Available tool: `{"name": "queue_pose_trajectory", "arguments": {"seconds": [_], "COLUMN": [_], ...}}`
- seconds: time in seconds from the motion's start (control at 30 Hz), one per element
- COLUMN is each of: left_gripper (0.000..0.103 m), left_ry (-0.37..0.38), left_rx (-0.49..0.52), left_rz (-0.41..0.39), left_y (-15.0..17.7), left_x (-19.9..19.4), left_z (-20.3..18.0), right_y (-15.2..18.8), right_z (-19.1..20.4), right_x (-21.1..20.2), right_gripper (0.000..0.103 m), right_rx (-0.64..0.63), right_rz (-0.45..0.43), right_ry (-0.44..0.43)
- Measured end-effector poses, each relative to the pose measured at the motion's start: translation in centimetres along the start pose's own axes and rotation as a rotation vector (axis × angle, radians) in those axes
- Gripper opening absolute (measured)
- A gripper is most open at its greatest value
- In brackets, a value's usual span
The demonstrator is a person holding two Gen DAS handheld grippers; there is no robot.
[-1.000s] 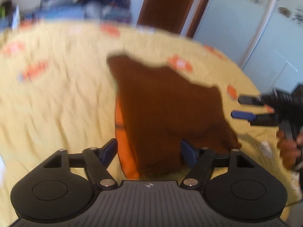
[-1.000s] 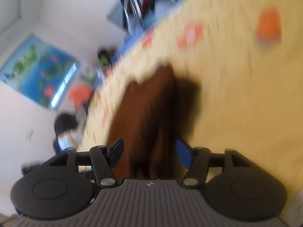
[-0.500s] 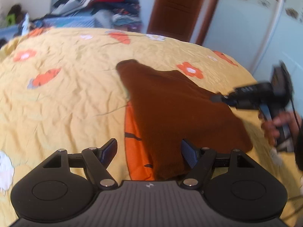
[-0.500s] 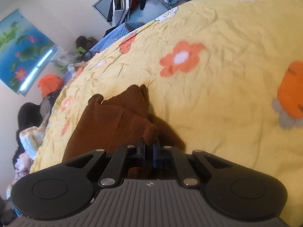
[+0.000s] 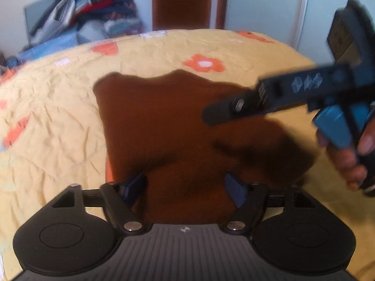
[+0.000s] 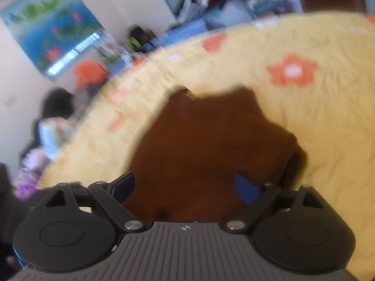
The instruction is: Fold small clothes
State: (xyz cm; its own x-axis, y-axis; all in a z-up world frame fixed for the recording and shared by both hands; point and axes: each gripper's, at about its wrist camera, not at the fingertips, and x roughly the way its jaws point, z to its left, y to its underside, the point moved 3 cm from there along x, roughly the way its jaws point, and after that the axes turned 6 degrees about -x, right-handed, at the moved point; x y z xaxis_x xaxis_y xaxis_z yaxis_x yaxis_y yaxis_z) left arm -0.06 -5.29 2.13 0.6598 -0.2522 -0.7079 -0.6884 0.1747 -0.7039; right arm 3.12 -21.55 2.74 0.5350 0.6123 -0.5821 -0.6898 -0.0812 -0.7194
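A brown knitted garment (image 5: 164, 121) lies flat on the yellow flowered bedspread (image 5: 58, 117), with an orange patch showing at its left edge. My left gripper (image 5: 185, 185) hovers over its near edge, jaws opening, pads clear of the cloth. In the right wrist view the same garment (image 6: 206, 135) spreads out under my right gripper (image 6: 185, 183), whose jaws are opening wide with nothing pinched between them. The left wrist view shows the right gripper (image 5: 211, 117) side-on over the garment's right part, held by a hand (image 5: 346, 159).
The bedspread (image 6: 328, 128) stretches all around the garment. A heap of clothes (image 5: 93, 11) sits beyond the far edge, beside a brown door (image 5: 182, 2) and pale wardrobe doors (image 5: 269, 7). A blue poster (image 6: 51, 28) hangs on the wall.
The right gripper, shut on the garment's edge half a second ago, has opened and let it go, swinging in over the cloth. The left gripper has moved in over the near edge.
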Motion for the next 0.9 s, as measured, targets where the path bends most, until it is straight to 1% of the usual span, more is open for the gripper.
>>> {"name": "queue_pose_trajectory", "arguments": {"seconds": [0.03, 0.07, 0.1, 0.13, 0.17, 0.2, 0.23, 0.27, 0.33, 0.37, 0.4, 0.43, 0.47, 0.5, 0.53, 0.57, 0.63, 0.73, 0.77, 0.8, 0.87, 0.9], "left_gripper": [0.081, 0.081, 0.081, 0.081, 0.081, 0.081, 0.081, 0.081, 0.08, 0.08, 0.08, 0.08, 0.077, 0.06, 0.034, 0.027, 0.02, 0.02, 0.02, 0.02, 0.026, 0.029], "left_ry": [0.001, 0.012, 0.042, 0.08, 0.107, 0.121, 0.137, 0.157, 0.205, 0.235, 0.278, 0.307, 0.33, 0.348, 0.366, 0.348, 0.328, 0.366, 0.36, 0.331, 0.263, 0.258], "left_rx": [0.005, -0.015, -0.048, -0.091, -0.142, -0.197, -0.269, -0.341, -0.504, -0.557, -0.589, -0.599, -0.61, -0.612, -0.612, -0.598, -0.555, -0.511, -0.497, -0.484, -0.45, -0.445], "left_rz": [0.0, -0.007, -0.03, -0.054, -0.063, -0.058, -0.038, -0.007, 0.083, 0.121, 0.146, 0.128, 0.143, 0.162, 0.199, 0.216, 0.212, 0.185, 0.19, 0.206, 0.228, 0.207], "left_y": [0.0, -0.1, -0.1, 0.0, 0.2, 0.6, 0.9, 1.4, 2.4, 2.8, 3.0, 3.0, 2.9, 2.7, 2.6, 2.5, 2.0, 2.2, 2.4, 3.0, 3.9, 4.0], "left_x": [-0.1, -1.0, -2.2, -3.4, -4.4, -4.9, -5.0, -4.8, -3.3, -2.6, -1.9, -1.8, -1.3, -1.0, -0.5, -0.4, -1.4, -3.8, -4.0, -3.7, -2.6, -2.7], "left_z": [0.0, 0.3, 0.8, 1.6, 2.6, 3.7, 5.0, 6.3, 8.6, 9.1, 9.2, 9.1, 8.8, 8.4, 8.0, 7.6, 7.1, 7.0, 7.0, 6.9, 6.8, 6.6], "right_y": [-0.2, -0.5, -0.8, -0.9, -0.8, -0.4, 0.1, 1.1, 2.7, 3.3, 4.0, 4.7, 5.2, 5.7, 6.1, 6.3, 6.4, 6.5, 6.8, 7.2, 8.5, 9.0], "right_z": [-0.6, -0.9, -1.0, -0.9, -0.8, -0.7, -0.8, -1.3, -2.4, -3.0, -3.3, -3.6, -3.7, -3.6, -3.3, -3.2, -2.4, -1.1, -0.8, -0.9, -1.4, -1.6], "right_x": [0.1, -0.2, -0.8, -1.8, -3.0, -4.4, -5.6, -6.6, -7.4, -7.1, -6.6, -5.8, -5.0, -4.3, -3.6, -2.8, -2.9, -5.2, -5.9, -6.2, -5.8, -5.4], "right_gripper": [0.083, 0.08, 0.077, 0.079, 0.082, 0.092, 0.099, 0.102, 0.101, 0.101, 0.095, 0.088, 0.083, 0.064, 0.042, 0.035, 0.027, 0.026, 0.026, 0.026, 0.031, 0.036], "right_rx": [0.0, 0.038, 0.079, 0.106, 0.119, 0.126, 0.14, 0.16, 0.211, 0.234, 0.255, 0.275, 0.293, 0.31, 0.318, 0.328, 0.294, 0.239, 0.229, 0.239, 0.252, 0.259], "right_rz": [-0.033, -0.034, -0.033, -0.037, -0.061, -0.091, -0.111, -0.113, -0.075, -0.047, -0.019, 0.013, 0.047, 0.073, 0.082, 0.105, 0.113, 0.1, 0.101, 0.104, 0.131, 0.129], "right_ry": [-0.005, -0.001, 0.0, -0.003, -0.012, -0.031, -0.044, -0.047, -0.032, -0.028, -0.033, -0.04, -0.055, -0.087, -0.126, -0.137, -0.129, -0.162, -0.169, -0.173, -0.152, -0.148]}}
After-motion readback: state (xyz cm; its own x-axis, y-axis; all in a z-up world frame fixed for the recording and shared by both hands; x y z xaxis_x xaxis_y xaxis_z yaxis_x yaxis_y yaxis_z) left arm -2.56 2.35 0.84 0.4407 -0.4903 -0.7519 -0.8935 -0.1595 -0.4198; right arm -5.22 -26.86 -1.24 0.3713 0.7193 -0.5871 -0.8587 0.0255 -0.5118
